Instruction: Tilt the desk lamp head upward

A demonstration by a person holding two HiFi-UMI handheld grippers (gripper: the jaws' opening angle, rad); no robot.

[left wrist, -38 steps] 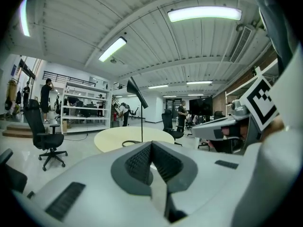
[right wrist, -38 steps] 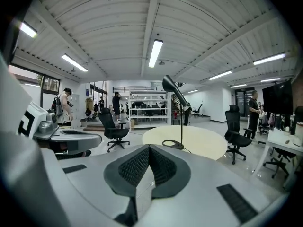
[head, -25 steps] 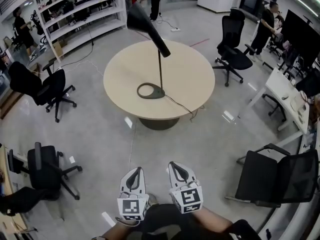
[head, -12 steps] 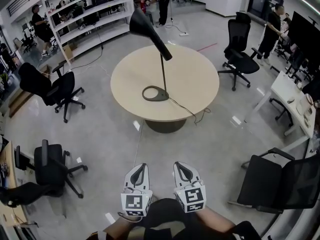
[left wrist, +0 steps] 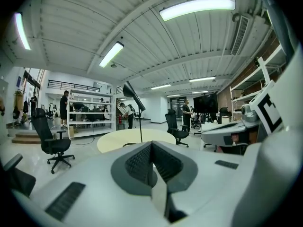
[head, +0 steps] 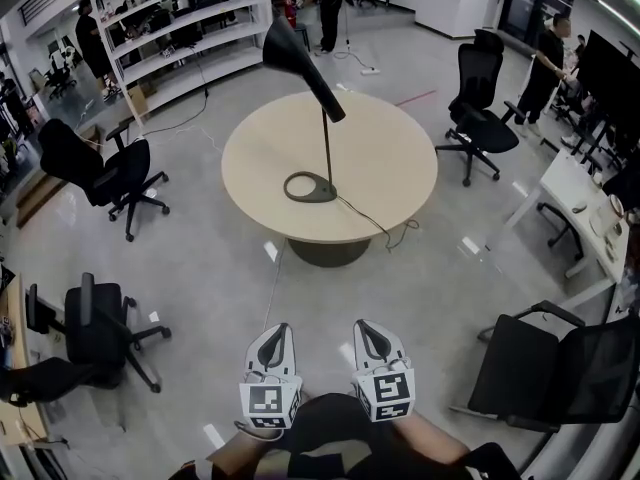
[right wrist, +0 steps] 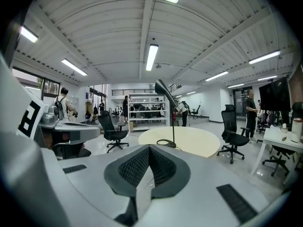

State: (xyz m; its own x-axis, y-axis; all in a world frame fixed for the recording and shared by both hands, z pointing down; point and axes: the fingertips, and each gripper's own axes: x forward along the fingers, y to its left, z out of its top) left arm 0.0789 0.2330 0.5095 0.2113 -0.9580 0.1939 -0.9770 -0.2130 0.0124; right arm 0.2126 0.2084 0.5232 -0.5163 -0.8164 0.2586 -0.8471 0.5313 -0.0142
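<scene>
Desk lamp (head: 301,64) on table (head: 390,158)

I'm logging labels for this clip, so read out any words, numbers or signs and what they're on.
No readable text anywhere.
Cubes on the left gripper and right gripper: black-and-white square marker patterns, no letters.
Items on the white metal shelving unit: too small to read.

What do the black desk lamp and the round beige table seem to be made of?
The black cone-headed desk lamp looks like matte painted metal: thin stiff stem, dull surface. The round beige table looks like smooth laminate or coated wood: uniform colour, no visible grain.
</scene>
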